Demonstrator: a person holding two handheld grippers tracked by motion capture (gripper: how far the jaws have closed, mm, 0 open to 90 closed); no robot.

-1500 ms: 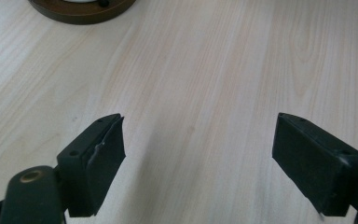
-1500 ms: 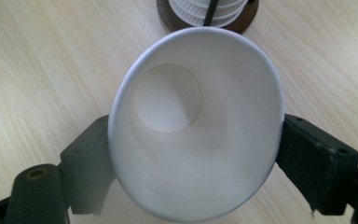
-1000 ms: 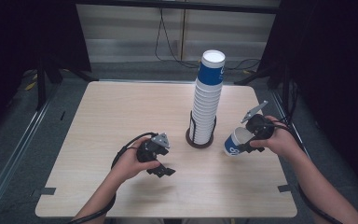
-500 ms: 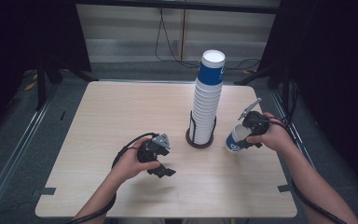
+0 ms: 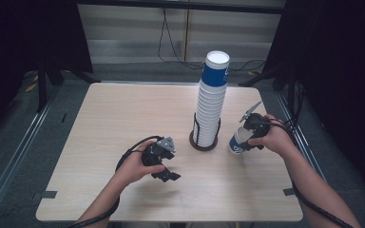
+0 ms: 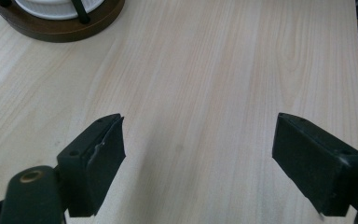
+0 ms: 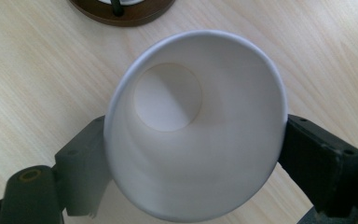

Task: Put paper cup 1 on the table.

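A: Paper cup clamped mouth-up in right gripper jaws, low over desk just right of stacked cups in wooden holder. Gripped at the wall, likely for setting down upright.

B: Left gripper jaws spread, holding nothing, parked on desk left of holder. Desk's right edge near; bare wood ahead.

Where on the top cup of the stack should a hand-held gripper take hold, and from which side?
On the top cup's blue side wall, jaws coming in level from the open right side. It sits upside down on the stack, closed base up, so there is no rim to pinch.
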